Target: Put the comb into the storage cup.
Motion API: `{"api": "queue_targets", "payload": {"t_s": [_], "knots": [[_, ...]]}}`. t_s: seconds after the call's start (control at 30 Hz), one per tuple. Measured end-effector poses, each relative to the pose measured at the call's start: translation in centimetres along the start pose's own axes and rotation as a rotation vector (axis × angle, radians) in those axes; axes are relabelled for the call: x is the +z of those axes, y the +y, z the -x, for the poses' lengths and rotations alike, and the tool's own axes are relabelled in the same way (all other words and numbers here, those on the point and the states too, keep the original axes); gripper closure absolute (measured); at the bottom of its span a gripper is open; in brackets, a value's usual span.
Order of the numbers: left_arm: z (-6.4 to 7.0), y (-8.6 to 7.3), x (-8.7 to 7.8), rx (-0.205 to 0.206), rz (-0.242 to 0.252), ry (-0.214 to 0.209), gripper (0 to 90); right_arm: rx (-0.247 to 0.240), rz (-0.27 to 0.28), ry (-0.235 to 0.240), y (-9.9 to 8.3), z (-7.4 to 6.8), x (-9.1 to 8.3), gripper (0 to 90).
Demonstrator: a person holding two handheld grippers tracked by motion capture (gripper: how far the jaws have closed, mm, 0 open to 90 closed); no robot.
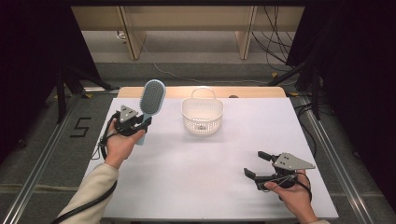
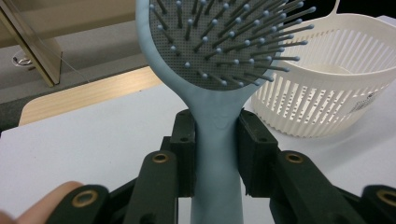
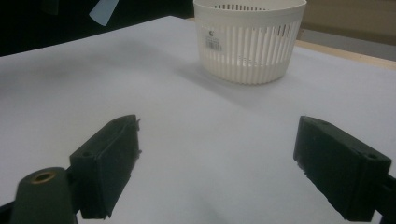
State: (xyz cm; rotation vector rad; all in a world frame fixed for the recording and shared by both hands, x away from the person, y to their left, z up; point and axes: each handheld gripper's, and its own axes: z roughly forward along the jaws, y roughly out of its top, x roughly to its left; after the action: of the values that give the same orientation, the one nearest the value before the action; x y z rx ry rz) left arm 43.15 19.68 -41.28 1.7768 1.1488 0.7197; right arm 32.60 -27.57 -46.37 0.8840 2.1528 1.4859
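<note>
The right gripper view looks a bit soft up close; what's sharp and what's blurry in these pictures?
Right gripper view: the open tool is blurred, the basket sharper. Left gripper view: the hairbrush is crisp, the bench behind hazy. High view: evenly lit table, dark surroundings.

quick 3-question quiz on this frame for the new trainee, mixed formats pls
1. True or false: the left tongs are shut on the brush handle.
2. Multiple choice: the right tongs are A) open, holding nothing; B) shut on the basket; C) shut on the brush.
3. Fill in: the brush is held with its head pointing ____, to the left of the basket in the high view.

Key: 1 true. 2 A. 3 up.
</note>
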Motion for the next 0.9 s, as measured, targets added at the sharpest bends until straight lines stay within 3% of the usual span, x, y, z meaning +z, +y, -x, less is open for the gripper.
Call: {"api": "queue_targets", "payload": {"t_s": [0.9], "knots": [[0.88,0.61,-0.23,0.012,0.044,-0.020,69.8,0.001,0.000,-0.001,0.00,-0.01,0.00,15.2]]}}
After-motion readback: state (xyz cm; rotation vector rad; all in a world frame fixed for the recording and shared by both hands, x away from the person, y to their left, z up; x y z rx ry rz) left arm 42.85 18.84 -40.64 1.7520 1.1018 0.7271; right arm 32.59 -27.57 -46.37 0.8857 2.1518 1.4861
